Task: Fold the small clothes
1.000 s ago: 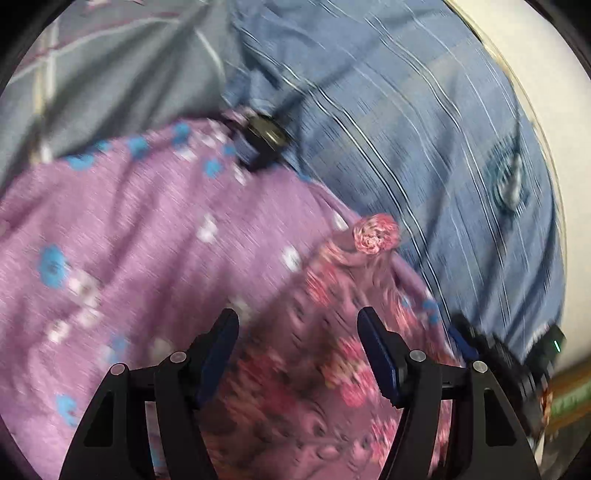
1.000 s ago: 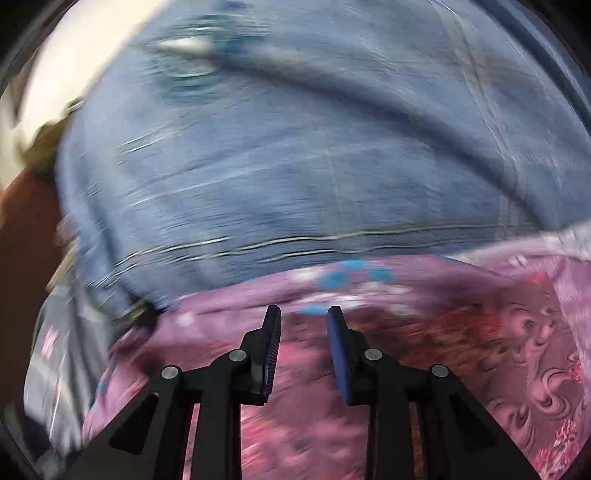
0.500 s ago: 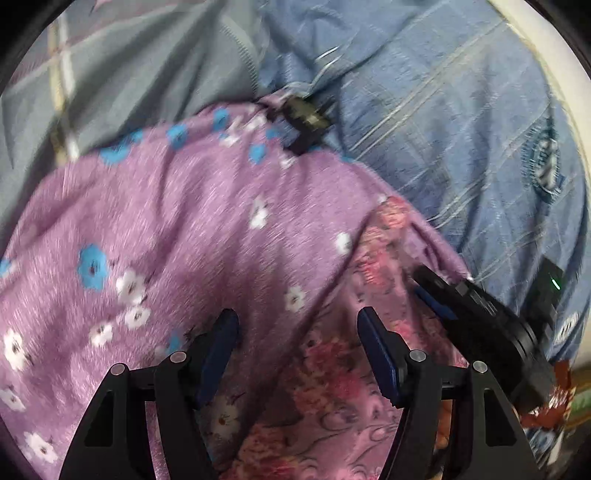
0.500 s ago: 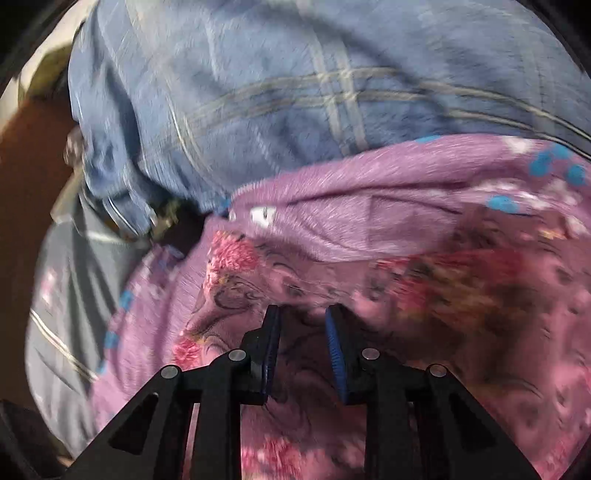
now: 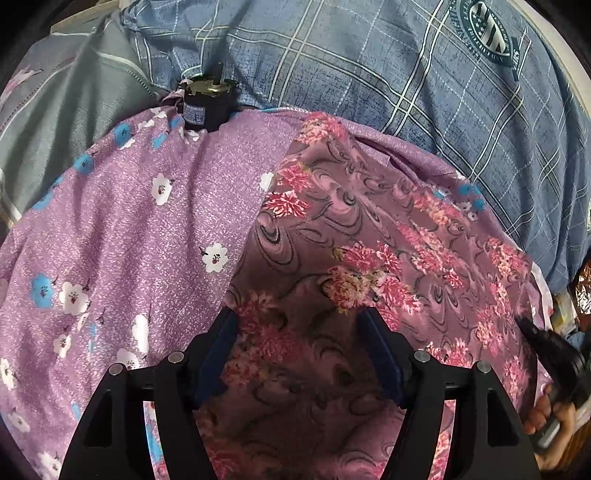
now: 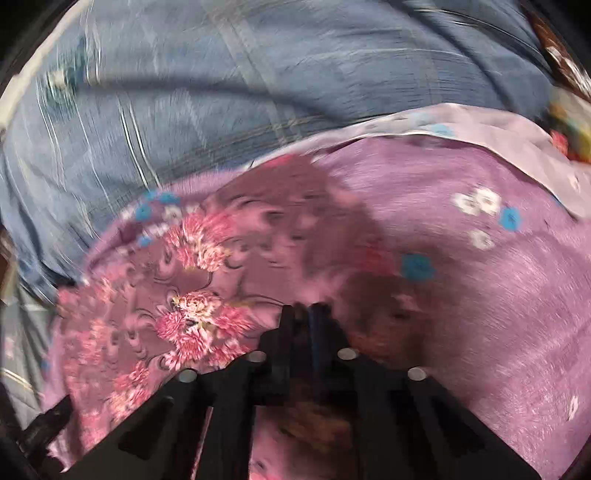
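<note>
Spread across the top and right of both views: blue checked bedding (image 5: pixel 369 74), with a round dark-green emblem (image 5: pixel 487 33) printed near the upper right corner. At the upper left, beside the blue, a grey cloth (image 5: pixel 74 96) with pale stripes.

Lying on the bedding, filling the lower left of the left wrist view: a lilac cloth (image 5: pixel 129 221) dotted with white and blue flowers. On top of the lilac, towards the right: the mauve garment (image 5: pixel 351 240) with pink blossoms and dark swirls (the task's piece), laid flat, its long edge slanting from the top middle down to the left jaw, its far edge close to where blue bedding begins.

Low in the left wrist view: the left gripper (image 5: pixel 299 347), jaws spread and opening, hanging over the mauve garment with cloth showing between the blue pads (image 5: pixel 380 354) but not pinched by them.

In the blurred right wrist view: the right gripper (image 6: pixel 302 308), jaws closing and all but pressed together, tips at the mauve garment; cannot tell through the blur whether a fold is caught.

At the lower right edge of the left wrist view: a hand (image 5: pixel 550 417) wrapped round a dark handle.

At the far edge of the lilac cloth: a small dark cylinder (image 5: pixel 205 107) with a metal top, standing upright.
</note>
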